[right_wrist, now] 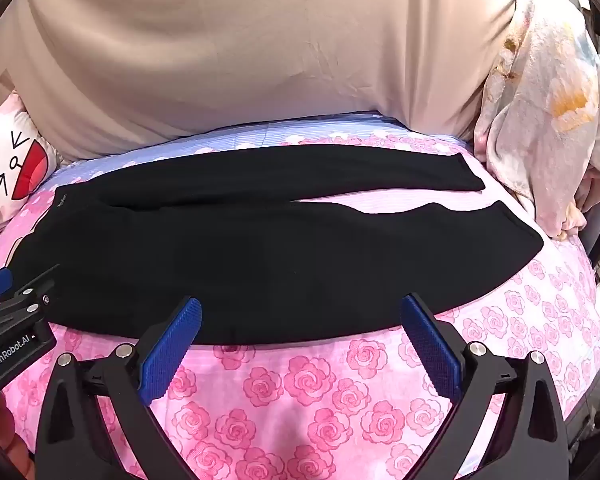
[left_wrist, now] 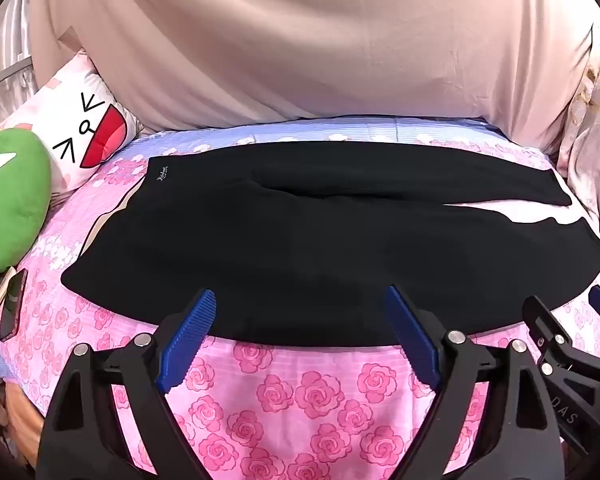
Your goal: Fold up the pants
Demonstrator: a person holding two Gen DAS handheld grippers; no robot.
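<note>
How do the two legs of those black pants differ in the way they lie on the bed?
The near leg is the one by both tongs, left and right; the far leg runs beside the beige bedding. The near leg's upper edge waves, while the far leg's edges run straighter. Both are black, lie flat on the rose-print sheet, and point right, parted by a gap near the cuffs.

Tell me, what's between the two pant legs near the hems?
Only a bare wedge of the pink sheet shows between the legs of the pants; the right wrist view shows it best.
</note>
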